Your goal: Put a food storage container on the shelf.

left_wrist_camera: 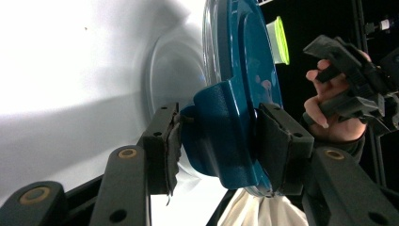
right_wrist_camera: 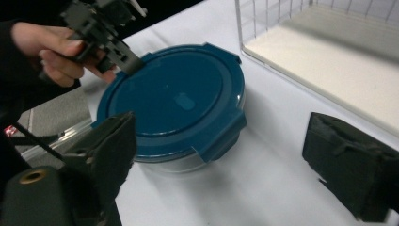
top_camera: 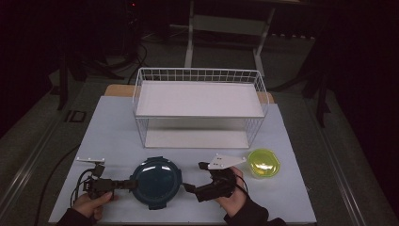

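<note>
A round container with a dark blue clip-on lid [top_camera: 155,182] sits on the white table near the front edge. From the left, my left gripper [top_camera: 133,183] lies low and level against it. In the left gripper view its jaws close on one of the lid's side tabs [left_wrist_camera: 226,136], a pad on each face. To the container's right, my right gripper [top_camera: 194,177] is held in a hand with its jaws wide open. The right gripper view shows the container [right_wrist_camera: 174,103] just beyond those open jaws, with nothing between them.
A white wire rack [top_camera: 200,75] with two shelves stands at the back middle of the table [top_camera: 113,136]. A small round container with a yellow-green lid [top_camera: 264,163] sits right of my right hand. Dark floor surrounds the table.
</note>
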A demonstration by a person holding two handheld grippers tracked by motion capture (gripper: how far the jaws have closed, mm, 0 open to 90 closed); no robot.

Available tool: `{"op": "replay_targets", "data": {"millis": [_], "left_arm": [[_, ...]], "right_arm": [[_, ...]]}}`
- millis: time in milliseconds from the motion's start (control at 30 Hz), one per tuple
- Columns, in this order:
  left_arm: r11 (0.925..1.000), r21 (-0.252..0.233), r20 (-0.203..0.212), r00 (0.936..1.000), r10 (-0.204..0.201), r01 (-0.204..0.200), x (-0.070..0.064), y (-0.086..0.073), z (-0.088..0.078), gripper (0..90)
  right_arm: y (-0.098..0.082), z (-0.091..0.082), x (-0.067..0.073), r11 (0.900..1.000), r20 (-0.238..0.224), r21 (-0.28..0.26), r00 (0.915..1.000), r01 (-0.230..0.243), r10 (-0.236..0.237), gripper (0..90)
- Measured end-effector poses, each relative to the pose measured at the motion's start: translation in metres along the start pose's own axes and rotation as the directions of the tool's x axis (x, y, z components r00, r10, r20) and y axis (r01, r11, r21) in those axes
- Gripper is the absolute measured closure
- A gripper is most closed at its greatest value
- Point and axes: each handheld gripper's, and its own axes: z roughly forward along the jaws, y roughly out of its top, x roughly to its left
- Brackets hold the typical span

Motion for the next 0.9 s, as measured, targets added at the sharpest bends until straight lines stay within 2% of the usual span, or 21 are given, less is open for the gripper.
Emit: {"op": "replay_targets", "data": {"millis": [33, 67, 100, 167, 233, 367, 500, 567, 600, 633, 733, 833, 900], "left_arm": [[0.9999, -0.005, -0.001, 0.9999, 0.012, -0.012, -0.001, 0.0, 0.0, 51.1], [0.9997, -0.007, -0.002, 0.9997, 0.025, -0.025, -0.002, -0.001, 0.0, 51.2], [0.9991, -0.007, -0.004, 0.9991, 0.043, -0.043, -0.004, -0.001, 0.001, 51.3], [0.9974, -0.008, -0.006, 0.9974, 0.071, -0.071, -0.008, 0.0, 0.001, 51.8], [0.9955, -0.007, -0.008, 0.9955, 0.095, -0.095, -0.011, -0.001, 0.001, 52.5], [0.9916, 0.002, -0.006, 0.9916, 0.129, -0.129, -0.014, -0.002, 0.0, 53.4], [0.9845, 0.005, -0.005, 0.9845, 0.176, -0.176, -0.017, -0.004, -0.001, 53.9], [0.9816, 0.008, -0.004, 0.9817, 0.191, -0.191, -0.018, -0.005, -0.001, 54.1], [0.9807, 0.006, -0.004, 0.9807, 0.195, -0.195, -0.019, -0.005, -0.001, 54.2], [0.9797, 0.007, -0.002, 0.9797, 0.2, -0.2, -0.019, -0.006, -0.002, 54.4], [0.9761, 0.01, -0.004, 0.9761, 0.217, -0.217, -0.021, -0.008, -0.002, 54.8], [0.975, 0.009, -0.005, 0.975, 0.222, -0.222, -0.023, -0.009, -0.003, 55.0], [0.9736, 0.007, -0.003, 0.9736, 0.228, -0.228, -0.023, -0.011, -0.003, 55.1]], "right_arm": [[-0.001, 0.002, 0.0, 1.0, -0.003, 0.003, 0.9996, -0.027, 0.027, 10.0], [-0.002, 0.006, -0.002, 0.997, -0.021, 0.033, 0.9976, -0.065, 0.065, 10.0], [-0.003, 0.008, -0.002, 0.996, -0.017, 0.033, 0.9965, -0.081, 0.082, 10.0], [-0.004, 0.011, -0.005, 0.992, -0.051, 0.048, 0.9916, -0.116, 0.118, 12.3], [-0.006, 0.014, -0.009, 0.987, -0.063, 0.055, 0.9863, -0.149, 0.152, 13.4], [-0.01, 0.02, -0.015, 0.971, -0.097, 0.083, 0.9676, -0.225, 0.233, 17.1], [-0.014, 0.026, -0.019, 0.96, -0.126, 0.121, 0.9556, -0.251, 0.266, 29.4], [-0.016, 0.03, -0.02, 0.956, -0.132, 0.135, 0.9516, -0.26, 0.278, 35.9], [-0.017, 0.031, -0.02, 0.952, -0.141, 0.143, 0.9462, -0.272, 0.291, 38.0], [-0.017, 0.033, -0.02, 0.951, -0.141, 0.144, 0.9453, -0.274, 0.294, 41.3], [-0.019, 0.036, -0.021, 0.943, -0.184, 0.155, 0.9287, -0.296, 0.322, 51.3], [-0.019, 0.036, -0.019, 0.941, -0.192, 0.157, 0.9251, -0.301, 0.328, 53.5], [-0.019, 0.036, -0.02, 0.935, -0.197, 0.16, 0.9179, -0.317, 0.345, 54.4]]}}
